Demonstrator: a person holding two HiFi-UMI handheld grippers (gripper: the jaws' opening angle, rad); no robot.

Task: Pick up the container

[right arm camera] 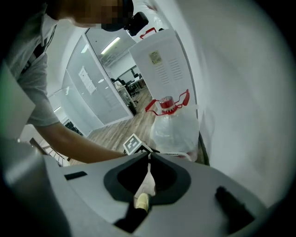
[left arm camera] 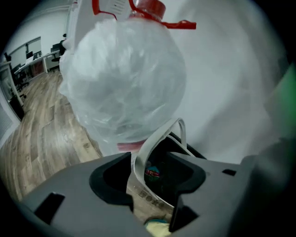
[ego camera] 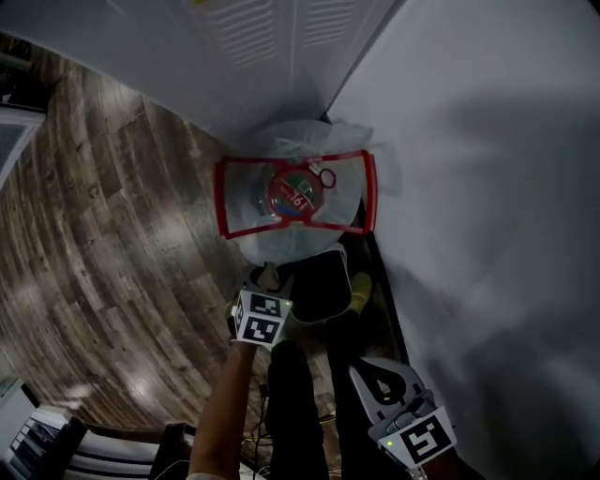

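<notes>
Looking down at the wood-plank floor [ego camera: 112,234], I find the container [ego camera: 281,246] standing in the corner where the white wall [ego camera: 487,187] meets a white louvred locker [ego camera: 272,37]. It is a big round jug wrapped in a crinkled clear plastic bag, with a red cap [left arm camera: 150,8] on top and a red carry frame [ego camera: 230,202] around its neck. Through the bag I cannot tell what is inside it or how full it is.

Just beside the jug, on my side of it, sits a smaller black tub [ego camera: 323,286] with a pale rim [left arm camera: 152,141]. Its inside is dark. I can make out only a small red-and-green patch there and cannot tell what it holds.

My left gripper [left arm camera: 149,156] hangs over the near edge of that tub with its jaws spread wide. The pale rim runs up between them, and I cannot tell whether either jaw touches it. The container rises just beyond the tips, near but not touched.

My right gripper [right arm camera: 149,156] is close to the wall and nearer to me, with its jaws pressed together on nothing. The container stands well apart from it, straight ahead past its tips.
</notes>
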